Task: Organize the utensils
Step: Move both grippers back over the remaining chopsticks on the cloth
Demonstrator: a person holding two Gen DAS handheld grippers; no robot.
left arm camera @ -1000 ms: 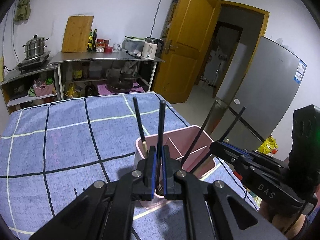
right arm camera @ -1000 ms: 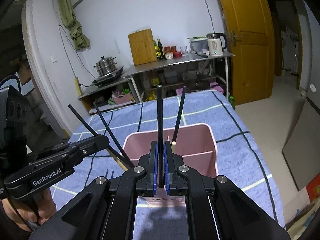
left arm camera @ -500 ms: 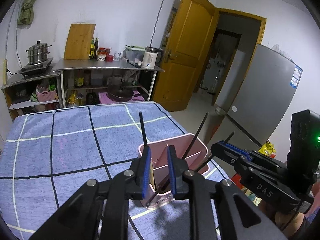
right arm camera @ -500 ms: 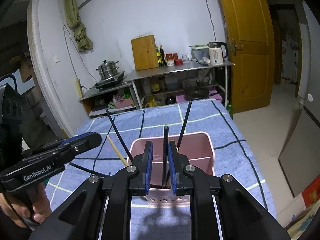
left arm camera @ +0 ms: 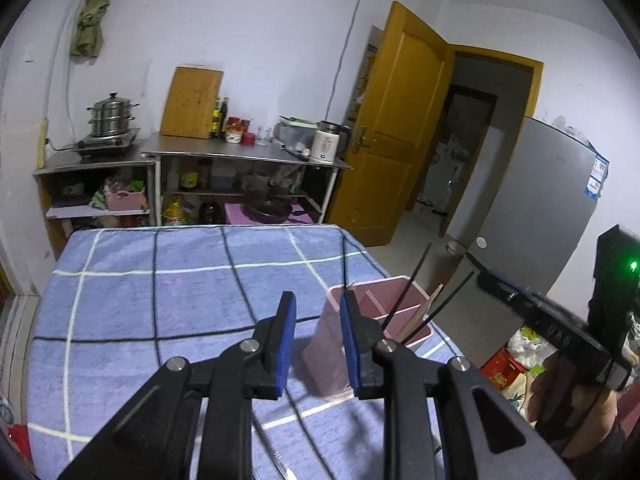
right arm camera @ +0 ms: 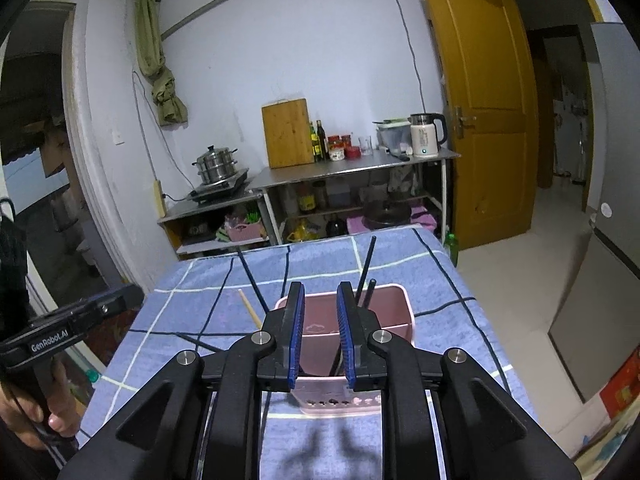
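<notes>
From the left wrist view, the left tool [left arm camera: 316,340] hangs above the blue checked cloth [left arm camera: 160,300] of the table with its blue-padded fingers [left arm camera: 286,340] spread apart and nothing between them. The pink utensil holder [left arm camera: 376,320] stands just beyond and to the right of the right-hand finger, near the table's right edge, its inner dividers visible. Black chopsticks [left arm camera: 408,284] and one pale wooden chopstick [left arm camera: 426,306] lean out of it toward the right — all tilted, none upright. Further right, the right tool [left arm camera: 520,304] shows from the side, held by a hand [left arm camera: 576,412]; from this angle its fingers cannot be read. A thin metal utensil [left arm camera: 276,456] lies on the cloth under the left tool.

From the right wrist view, the right tool [right arm camera: 320,332] is likewise spread wide and empty, poised over the near wall of the pink utensil holder [right arm camera: 396,312]. Two black chopsticks [right arm camera: 366,272] rise from the holder's back compartment just right of the tool. Another black chopstick [right arm camera: 250,276] and the wooden chopstick [right arm camera: 249,308] lean out to the left. The left tool [right arm camera: 80,320] sits at the left edge, gripped by a hand [right arm camera: 52,412], well apart from the holder.
</notes>
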